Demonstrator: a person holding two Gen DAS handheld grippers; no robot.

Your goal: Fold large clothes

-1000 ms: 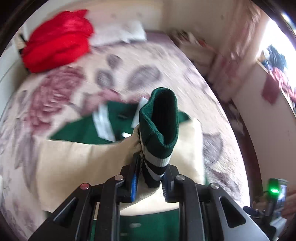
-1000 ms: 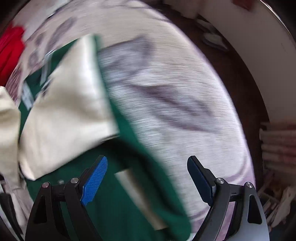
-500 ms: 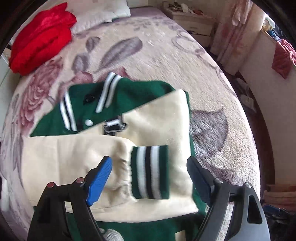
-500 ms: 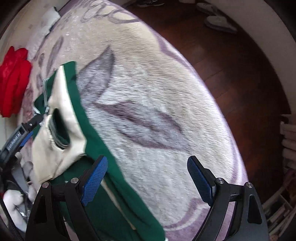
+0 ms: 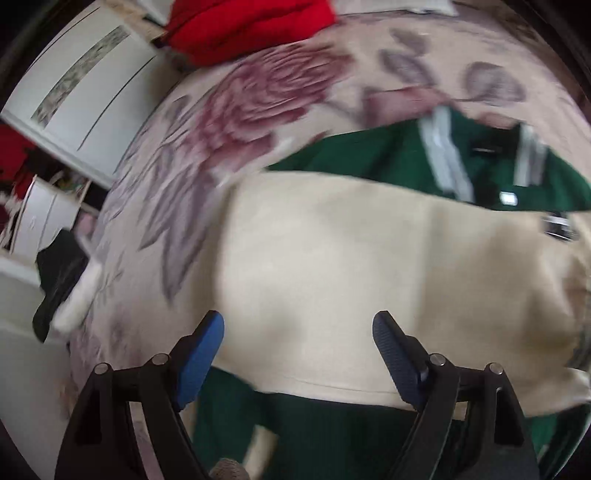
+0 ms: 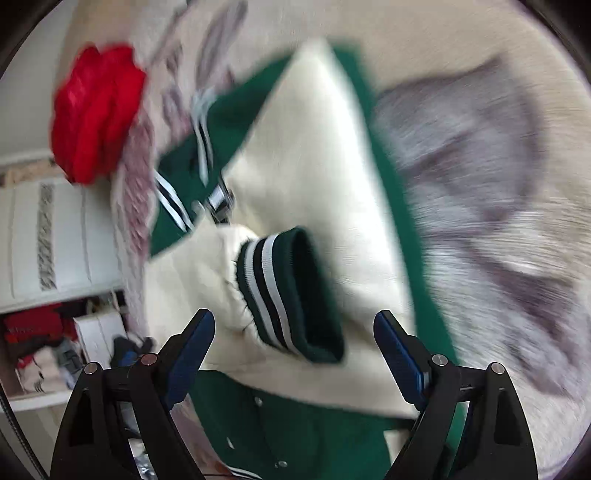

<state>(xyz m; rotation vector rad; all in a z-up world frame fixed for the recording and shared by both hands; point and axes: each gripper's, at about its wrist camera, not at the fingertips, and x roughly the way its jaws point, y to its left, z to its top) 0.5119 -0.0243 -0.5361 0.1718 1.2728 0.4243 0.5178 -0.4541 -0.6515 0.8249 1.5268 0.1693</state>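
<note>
A green varsity jacket (image 5: 369, 435) with cream sleeves lies flat on the bed. Both cream sleeves (image 5: 369, 266) are folded across its chest. In the right wrist view the striped green cuff (image 6: 291, 291) of one sleeve rests on the other cream sleeve (image 6: 314, 147). My left gripper (image 5: 298, 356) is open and empty, just above the near sleeve. My right gripper (image 6: 294, 350) is open and empty, just above the striped cuff. The striped collar (image 5: 447, 155) shows at the far side.
The bed has a cream cover with rose and grey leaf prints (image 5: 251, 122). A red garment (image 5: 243, 26) lies at the head of the bed, also in the right wrist view (image 6: 96, 114). White cabinets (image 5: 74, 96) and shelves with clutter (image 6: 40, 347) stand beside the bed.
My left gripper let go of the striped cuff, opened, and swung left over the cream sleeve. My right gripper, open throughout, swung from the bed's right edge to over the cuff.
</note>
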